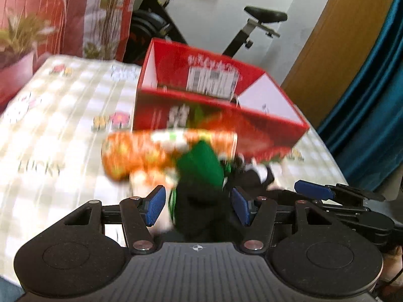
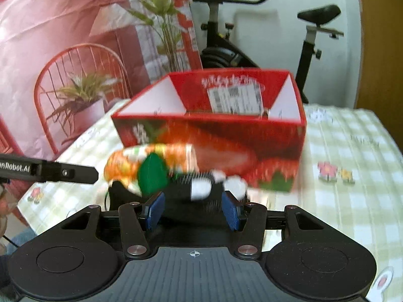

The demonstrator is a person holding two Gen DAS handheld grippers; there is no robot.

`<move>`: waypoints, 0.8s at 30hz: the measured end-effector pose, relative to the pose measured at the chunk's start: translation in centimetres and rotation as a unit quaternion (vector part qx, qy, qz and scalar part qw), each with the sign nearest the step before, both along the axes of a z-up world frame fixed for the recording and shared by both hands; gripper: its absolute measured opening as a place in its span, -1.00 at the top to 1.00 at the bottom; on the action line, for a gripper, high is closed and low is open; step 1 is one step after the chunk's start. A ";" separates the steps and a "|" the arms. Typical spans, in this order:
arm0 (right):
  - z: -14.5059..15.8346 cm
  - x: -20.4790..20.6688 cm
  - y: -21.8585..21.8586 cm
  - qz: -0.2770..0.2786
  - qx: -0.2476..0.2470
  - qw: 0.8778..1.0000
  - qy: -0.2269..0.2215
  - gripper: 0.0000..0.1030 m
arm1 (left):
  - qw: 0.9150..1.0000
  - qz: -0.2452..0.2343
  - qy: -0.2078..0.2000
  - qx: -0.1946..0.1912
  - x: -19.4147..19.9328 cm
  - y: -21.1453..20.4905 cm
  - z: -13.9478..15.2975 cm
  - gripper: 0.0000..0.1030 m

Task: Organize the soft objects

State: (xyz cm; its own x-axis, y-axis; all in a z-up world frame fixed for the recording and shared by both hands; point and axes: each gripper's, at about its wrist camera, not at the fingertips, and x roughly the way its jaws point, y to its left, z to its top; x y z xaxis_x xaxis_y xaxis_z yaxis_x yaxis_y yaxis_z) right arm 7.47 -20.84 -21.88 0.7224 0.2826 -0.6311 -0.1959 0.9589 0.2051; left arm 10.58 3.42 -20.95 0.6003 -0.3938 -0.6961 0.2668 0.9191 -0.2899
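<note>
A soft bundle hangs in front of both grippers: an orange patterned roll (image 1: 131,156) (image 2: 123,166), a green piece (image 1: 201,163) (image 2: 152,176) and black and white cloth (image 2: 199,188). My left gripper (image 1: 199,203) is shut on the bundle's black and green part. My right gripper (image 2: 194,210) is shut on its black and white part. The two grippers sit side by side, and each view catches a finger of the other (image 1: 312,190) (image 2: 75,173). Just behind the bundle stands an open red cardboard box (image 1: 264,125) (image 2: 277,146) with a strawberry print. Both views are blurred.
A yellow-and-white checked cloth (image 1: 50,125) (image 2: 352,176) covers the surface under the box. Behind are a red printed backdrop with plants (image 2: 63,50), an exercise bike (image 1: 264,17) (image 2: 314,25), a wooden door (image 1: 340,37) and a teal curtain (image 1: 372,113).
</note>
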 end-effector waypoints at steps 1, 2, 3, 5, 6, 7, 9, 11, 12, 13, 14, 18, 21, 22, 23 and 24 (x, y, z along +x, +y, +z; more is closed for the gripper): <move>-0.3 -0.5 0.1 0.000 -0.002 1.000 0.005 0.07 | 1.000 0.002 0.006 -0.001 -0.4 0.2 -0.5 -0.17; -0.6 -0.9 0.1 0.001 -0.004 1.000 0.006 0.07 | 1.000 0.004 0.011 -0.004 -0.7 0.3 -0.8 -0.16; -0.8 -1.3 0.2 0.001 -0.007 1.000 0.008 0.07 | 1.000 0.005 0.015 -0.006 -1.1 0.5 -1.2 -0.16; -1.0 -1.7 0.2 -0.001 -0.012 1.000 0.009 0.07 | 1.000 0.009 0.023 -0.008 -1.4 0.9 -1.7 -0.16; -1.0 -1.8 0.1 -0.004 -0.013 1.000 0.010 0.07 | 0.999 0.012 0.027 -0.011 -1.5 1.1 -1.9 -0.16; -1.0 -1.8 0.0 -0.007 -0.013 1.000 0.011 0.07 | 0.999 0.016 0.031 -0.015 -1.4 1.3 -2.0 -0.16; -1.0 -1.7 -0.2 -0.011 -0.014 1.000 0.012 0.07 | 0.999 0.021 0.037 -0.022 -1.4 1.6 -2.3 -0.16; -1.2 -1.5 -0.2 -0.011 -0.015 1.000 0.015 0.07 | 0.999 0.021 0.040 -0.022 -1.4 1.6 -2.6 -0.16; -1.3 -1.5 -0.1 -0.010 -0.016 1.000 0.017 0.07 | 0.999 0.021 0.043 -0.022 -1.6 1.7 -2.9 -0.16; -1.4 -1.4 -0.1 -0.007 -0.017 1.000 0.019 0.07 | 0.998 0.021 0.046 -0.022 -1.6 1.4 -3.1 -0.16; -1.6 -1.3 0.0 -0.005 -0.018 1.000 0.021 0.07 | 0.998 0.020 0.050 -0.022 -1.6 1.2 -3.3 -0.16; -1.8 -1.2 0.0 -0.005 -0.021 1.000 0.023 0.05 | 0.997 0.025 0.067 -0.021 -1.5 1.1 -4.3 -0.16; -2.0 -1.1 -0.3 -0.014 -0.017 0.999 0.024 0.02 | 0.997 0.027 0.071 -0.024 -1.5 1.3 -4.5 -0.16; -2.0 -1.2 -0.5 -0.016 -0.015 0.999 0.025 0.01 | 0.997 0.028 0.072 -0.024 -1.5 1.2 -4.5 -0.16; -2.1 -1.1 -0.6 -0.019 -0.014 0.999 0.026 0.01 | 0.997 0.028 0.073 -0.024 -1.5 1.2 -4.6 -0.16; -2.1 -1.1 -0.7 -0.021 -0.013 0.999 0.026 0.00 | 0.997 0.029 0.073 -0.023 -1.5 1.2 -4.6 -0.16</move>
State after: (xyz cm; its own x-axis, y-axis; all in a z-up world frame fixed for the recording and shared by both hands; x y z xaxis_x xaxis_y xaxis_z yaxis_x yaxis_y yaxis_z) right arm 6.35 -21.51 -24.02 0.6992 0.2357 -0.6750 -0.1450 0.9712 0.1890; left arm 9.10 4.66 -25.56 0.5175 -0.3947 -0.7592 0.1650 0.9166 -0.3640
